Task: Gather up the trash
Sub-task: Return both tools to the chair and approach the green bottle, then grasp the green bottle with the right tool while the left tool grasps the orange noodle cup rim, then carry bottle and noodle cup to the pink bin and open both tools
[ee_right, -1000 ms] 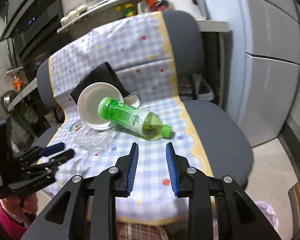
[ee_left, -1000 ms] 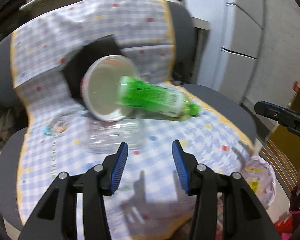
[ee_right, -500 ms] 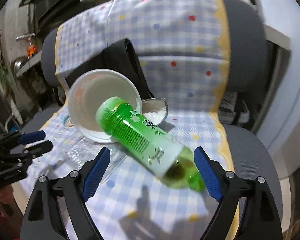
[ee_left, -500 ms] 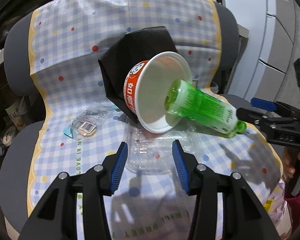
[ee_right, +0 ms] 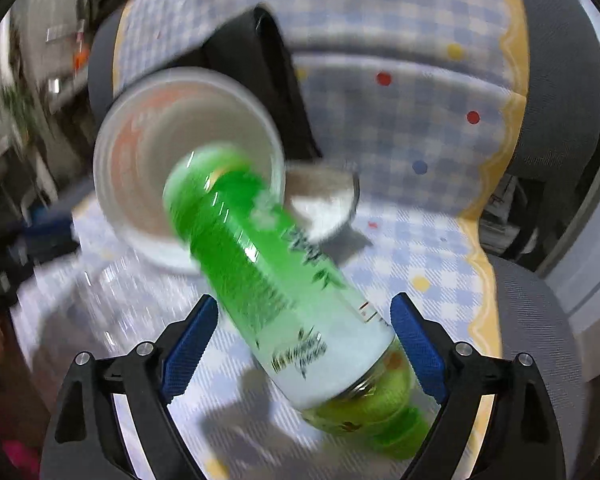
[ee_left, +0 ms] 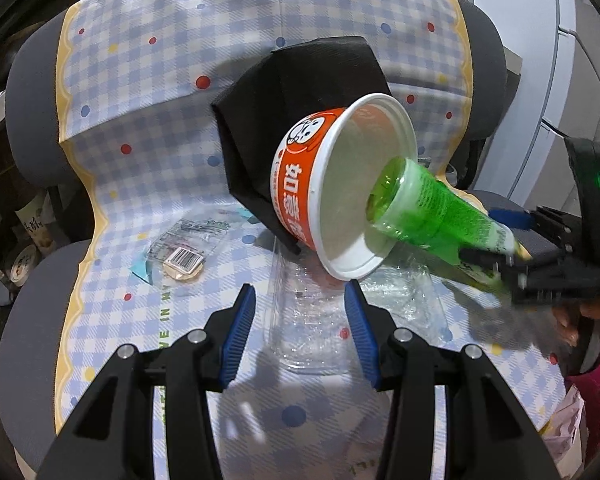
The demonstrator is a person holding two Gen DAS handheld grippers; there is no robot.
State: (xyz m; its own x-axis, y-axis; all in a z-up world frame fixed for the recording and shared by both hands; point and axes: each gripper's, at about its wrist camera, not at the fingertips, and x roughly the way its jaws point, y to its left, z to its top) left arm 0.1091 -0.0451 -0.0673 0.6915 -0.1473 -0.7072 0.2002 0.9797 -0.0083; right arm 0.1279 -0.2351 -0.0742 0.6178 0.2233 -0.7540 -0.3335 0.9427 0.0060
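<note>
right jaws widened astride one green bottle (ee_right: 284, 300).

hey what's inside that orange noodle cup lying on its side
The base end of the green bottle pokes into the orange noodle cup's mouth. The inner wall that shows is bare and white. The part behind the bottle's end is hidden.

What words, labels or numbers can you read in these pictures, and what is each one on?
"VE IN M": partial green print on the blue-and-white checked cloth, cut off by the left gripper.
"如意": large white characters on the orange paper noodle bowl; the rest curves out of sight.
Barcode on the small clear plastic wrapper: digits too small to read.
Dark characters on the green plastic bottle's label: too blurred to read.
</note>
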